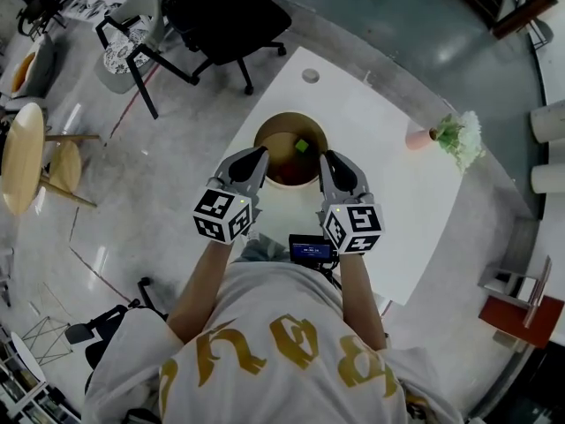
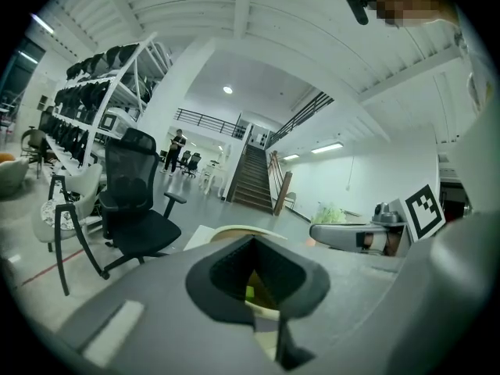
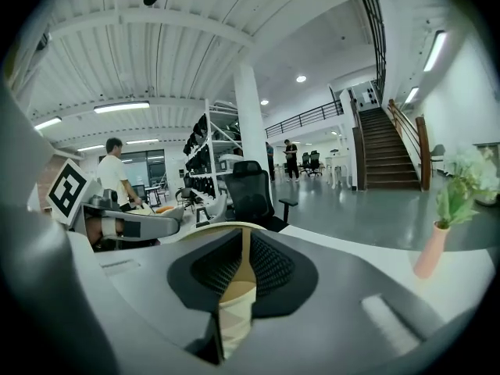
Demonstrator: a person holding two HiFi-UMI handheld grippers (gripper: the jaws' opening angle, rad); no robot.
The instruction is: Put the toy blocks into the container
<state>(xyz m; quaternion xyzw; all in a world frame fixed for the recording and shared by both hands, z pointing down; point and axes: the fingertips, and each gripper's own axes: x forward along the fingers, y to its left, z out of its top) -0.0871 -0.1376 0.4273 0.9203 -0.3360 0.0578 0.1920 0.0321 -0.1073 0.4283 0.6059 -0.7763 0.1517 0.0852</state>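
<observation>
The one green toy block in sight already lies inside the container, on its floor toward the far right side; no other block shows on the white table. The block looks like a small cube with flat faces and sharp edges. It is probably hard plastic or painted wood, so light, rigid and hard to damage. Its smooth sides could slide under a corner pinch, so the best hold would be on two opposite flat faces, taken squarely at mid-height.

The container is a round, deep, tan tub with a pale rim and a matt finish like wood or bamboo. Its wall seems stiff, and it looks light enough to shift if nudged.

The left gripper sits at the tub's near left rim and the right gripper at its near right rim. Both point forward and slightly down. Each has its ribbed dark pads drawn almost together, leaving only a thin slit. The green cube and tan wall show through the left slit, and only tan wall through the right. Neither appears to hold anything. A slim pink vase of flowers stands well apart to the right.
</observation>
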